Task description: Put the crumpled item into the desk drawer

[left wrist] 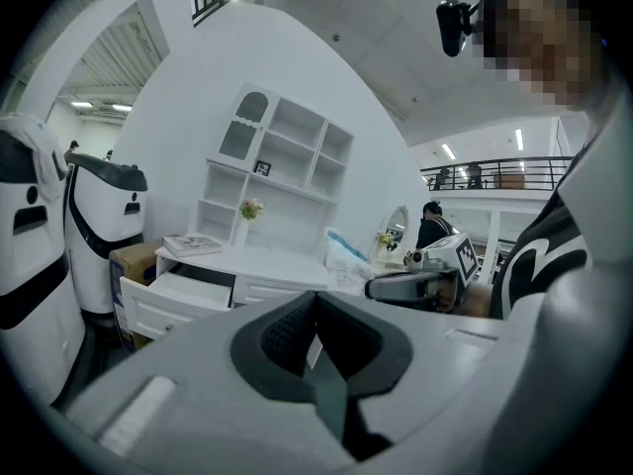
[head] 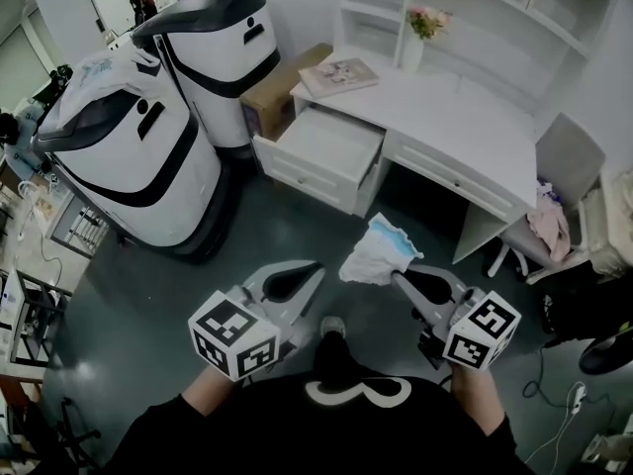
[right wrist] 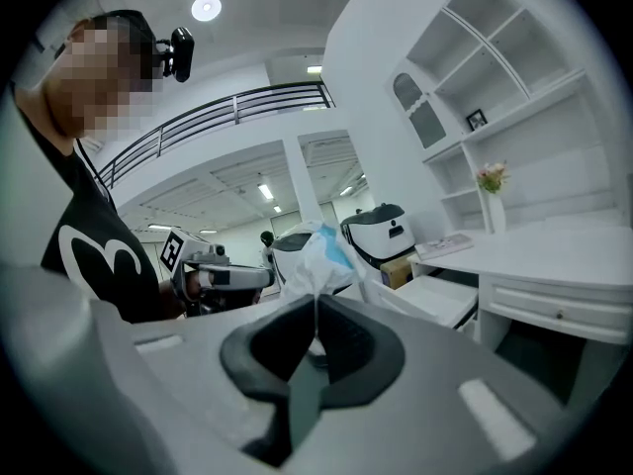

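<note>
A crumpled white item with a blue strip [head: 379, 252] hangs over the dark floor with my right gripper [head: 398, 277] shut on its lower edge. In the right gripper view the crumpled item [right wrist: 315, 255] rises straight out of the closed jaws. My left gripper [head: 315, 268] is beside it on the left, shut with nothing held, its jaws meeting at the tip [left wrist: 316, 307]. The white desk [head: 465, 117] stands ahead, and its left drawer [head: 321, 151] is pulled open and looks empty. From the left gripper view I see the drawer [left wrist: 173, 293], the item [left wrist: 346, 260] and the right gripper [left wrist: 381, 288].
Two large white-and-black machines [head: 138, 156] [head: 223, 47] stand left of the drawer, with a cardboard box [head: 277, 92] behind it. A book [head: 338, 75] and a flower vase [head: 420, 33] sit on the desk. A chair with pink cloth [head: 549, 231] is at the right.
</note>
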### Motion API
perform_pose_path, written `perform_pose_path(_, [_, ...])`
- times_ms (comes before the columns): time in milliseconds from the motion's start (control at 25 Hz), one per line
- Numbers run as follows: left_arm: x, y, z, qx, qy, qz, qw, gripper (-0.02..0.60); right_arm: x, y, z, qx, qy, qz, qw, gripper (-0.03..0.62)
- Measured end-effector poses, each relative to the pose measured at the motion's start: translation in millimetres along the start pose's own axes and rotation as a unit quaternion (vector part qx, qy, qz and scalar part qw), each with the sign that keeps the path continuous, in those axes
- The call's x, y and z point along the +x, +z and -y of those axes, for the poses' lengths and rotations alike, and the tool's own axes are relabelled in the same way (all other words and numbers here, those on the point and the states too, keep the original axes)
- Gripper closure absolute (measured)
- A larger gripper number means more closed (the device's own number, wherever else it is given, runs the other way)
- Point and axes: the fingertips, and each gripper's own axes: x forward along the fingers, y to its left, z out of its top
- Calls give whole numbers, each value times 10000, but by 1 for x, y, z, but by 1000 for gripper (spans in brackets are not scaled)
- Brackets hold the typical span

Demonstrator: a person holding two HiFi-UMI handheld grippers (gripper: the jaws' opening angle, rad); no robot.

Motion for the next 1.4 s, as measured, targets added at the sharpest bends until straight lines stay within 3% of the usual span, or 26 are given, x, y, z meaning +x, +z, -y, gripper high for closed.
perform_pose_path(360, [82, 26, -89, -225, 198, -145, 9994, 575, 67, 27, 101, 190, 133, -223, 9995, 583])
perform_pose_path(640, [132, 48, -130, -207, 267, -165, 9993, 575, 98, 46, 157, 229, 232, -286, 9991, 583])
perform_pose_path(880, [148, 58, -145, -90, 315, -211, 9992, 575, 110, 56, 179, 205, 257, -284, 9991, 583])
perform_pose_path(1400, [157, 49, -172, -218, 290, -248, 9990, 575, 133, 51, 195, 238, 181, -386, 9988, 583])
